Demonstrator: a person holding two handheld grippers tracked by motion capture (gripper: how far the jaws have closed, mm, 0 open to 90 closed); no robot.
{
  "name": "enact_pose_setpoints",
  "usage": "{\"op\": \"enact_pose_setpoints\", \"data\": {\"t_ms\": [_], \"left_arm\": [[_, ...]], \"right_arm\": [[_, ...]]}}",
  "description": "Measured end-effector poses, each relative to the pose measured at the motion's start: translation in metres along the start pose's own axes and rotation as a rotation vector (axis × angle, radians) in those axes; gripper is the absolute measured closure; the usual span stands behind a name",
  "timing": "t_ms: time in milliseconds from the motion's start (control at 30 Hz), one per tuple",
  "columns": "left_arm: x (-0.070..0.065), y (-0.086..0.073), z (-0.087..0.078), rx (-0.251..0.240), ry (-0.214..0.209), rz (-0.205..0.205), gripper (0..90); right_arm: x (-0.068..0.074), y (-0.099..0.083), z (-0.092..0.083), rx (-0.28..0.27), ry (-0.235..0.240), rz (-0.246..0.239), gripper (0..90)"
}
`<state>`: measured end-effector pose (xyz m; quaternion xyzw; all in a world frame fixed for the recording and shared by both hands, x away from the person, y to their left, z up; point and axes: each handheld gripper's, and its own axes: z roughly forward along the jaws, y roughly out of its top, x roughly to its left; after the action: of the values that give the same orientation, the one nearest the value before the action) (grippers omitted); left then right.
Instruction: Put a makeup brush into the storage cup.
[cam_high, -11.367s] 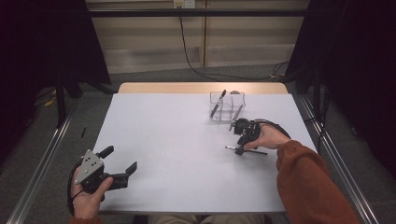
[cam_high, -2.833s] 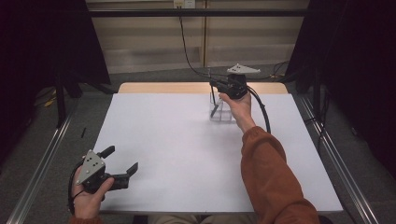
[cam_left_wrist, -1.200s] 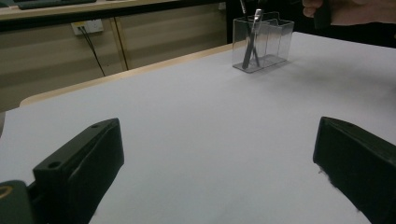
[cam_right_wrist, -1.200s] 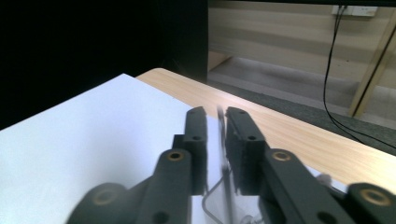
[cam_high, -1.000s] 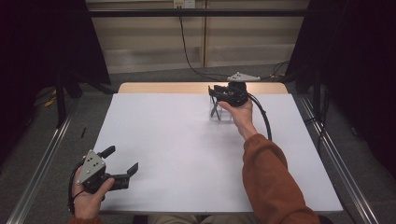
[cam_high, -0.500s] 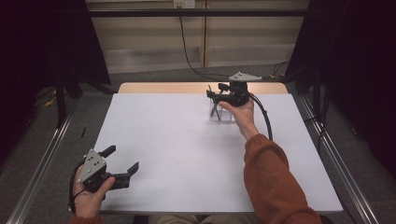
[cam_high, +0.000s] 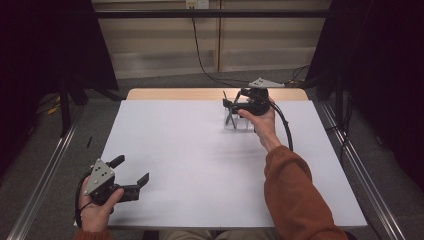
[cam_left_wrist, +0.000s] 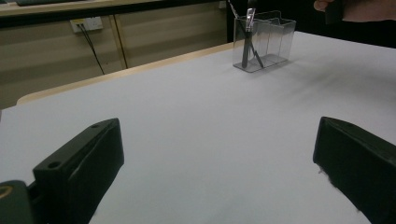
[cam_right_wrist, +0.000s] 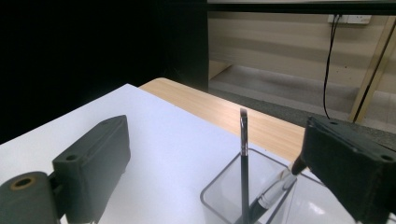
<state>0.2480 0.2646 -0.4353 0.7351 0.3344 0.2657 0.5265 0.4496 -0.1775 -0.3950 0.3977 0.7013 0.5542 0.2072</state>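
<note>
We are looking at a recording bay in a lab or studio, not a home. A white-topped table (cam_high: 200, 165) with a bare wooden far edge is standing on grey carpet (cam_high: 165, 82). Black curtains (cam_high: 45, 55) are hanging on both sides. Metal rails (cam_high: 42, 180) are running along the floor beside the table. A beige panelled wall (cam_high: 270, 37) is carrying a socket (cam_high: 196, 4), with a black cable (cam_high: 200, 55) trailing down from it.
</note>
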Motion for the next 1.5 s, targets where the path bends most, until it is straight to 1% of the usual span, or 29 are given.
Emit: {"op": "enact_pose_setpoints", "data": {"t_ms": [33, 100, 167, 267, 367, 467, 500, 533, 633, 667, 867, 1067, 1133, 1267, 1300, 1367, 1400, 1433, 1500], "left_arm": [[0.000, 0.000, 0.000, -0.002, -0.001, 0.000, 1.9], [0.000, 0.000, 0.000, -0.002, -0.003, 0.002, 1.9], [0.000, 0.000, 0.000, -0.002, -0.004, 0.005, 1.9], [0.000, 0.000, -0.001, 0.000, -0.002, 0.005, 1.9], [0.000, 0.000, -0.002, 0.001, -0.004, 0.008, 1.9], [0.000, -0.001, -0.002, -0.002, -0.003, 0.005, 1.9], [0.000, -0.001, -0.002, -0.007, -0.004, 0.002, 1.9], [0.000, -0.001, -0.003, -0.008, -0.002, -0.001, 1.8], [0.000, -0.001, -0.003, -0.005, -0.003, 0.002, 1.9], [0.000, -0.001, -0.003, -0.006, -0.002, 0.000, 1.9], [0.000, -0.001, -0.003, -0.006, 0.001, -0.002, 1.9], [0.000, -0.001, -0.003, -0.006, 0.003, -0.004, 1.9], [0.000, -0.001, -0.003, -0.007, 0.004, -0.006, 1.9], [0.000, -0.001, -0.003, -0.008, 0.005, -0.005, 1.9], [0.000, -0.001, -0.003, -0.008, 0.005, -0.006, 1.9], [0.001, -0.001, -0.003, -0.009, 0.007, -0.003, 1.9], [0.001, -0.001, -0.004, -0.010, 0.010, -0.008, 1.9], [0.001, -0.001, -0.003, -0.010, 0.011, -0.009, 1.9], [0.001, -0.001, -0.003, -0.008, 0.012, -0.006, 1.8]], "right_arm": [[0.000, -0.002, -0.001, 0.008, 0.005, -0.005, 1.9], [-0.001, -0.004, -0.002, 0.011, 0.004, -0.015, 2.1], [-0.001, -0.005, -0.004, 0.010, 0.000, -0.006, 2.6], [-0.001, -0.006, -0.008, 0.007, 0.012, -0.014, 2.5], [0.000, -0.005, -0.010, 0.007, -0.006, -0.015, 3.4], [0.002, -0.005, -0.013, 0.002, -0.012, -0.021, 4.0], [0.004, -0.006, -0.014, -0.001, -0.028, -0.026, 4.5], [0.005, -0.006, -0.014, -0.005, -0.035, -0.029, 4.6], [0.007, -0.009, -0.017, -0.007, -0.034, -0.042, 4.0], [0.007, -0.010, -0.018, -0.004, -0.027, -0.039, 3.5], [0.007, -0.012, -0.024, -0.018, -0.027, -0.040, 3.4], [0.007, -0.017, -0.030, -0.015, -0.031, -0.038, 3.3], [0.008, -0.018, -0.033, -0.026, -0.038, -0.041, 3.3], [0.010, -0.022, -0.039, -0.021, -0.040, -0.052, 3.1], [0.009, -0.024, -0.041, -0.019, -0.033, -0.041, 2.8], [0.009, -0.027, -0.045, -0.028, -0.036, -0.037, 2.9], [0.009, -0.027, -0.046, -0.031, -0.040, -0.035, 2.8], [0.009, -0.029, -0.048, -0.038, -0.038, -0.024, 2.9], [0.009, -0.030, -0.052, -0.039, -0.034, -0.022, 2.8]]}}
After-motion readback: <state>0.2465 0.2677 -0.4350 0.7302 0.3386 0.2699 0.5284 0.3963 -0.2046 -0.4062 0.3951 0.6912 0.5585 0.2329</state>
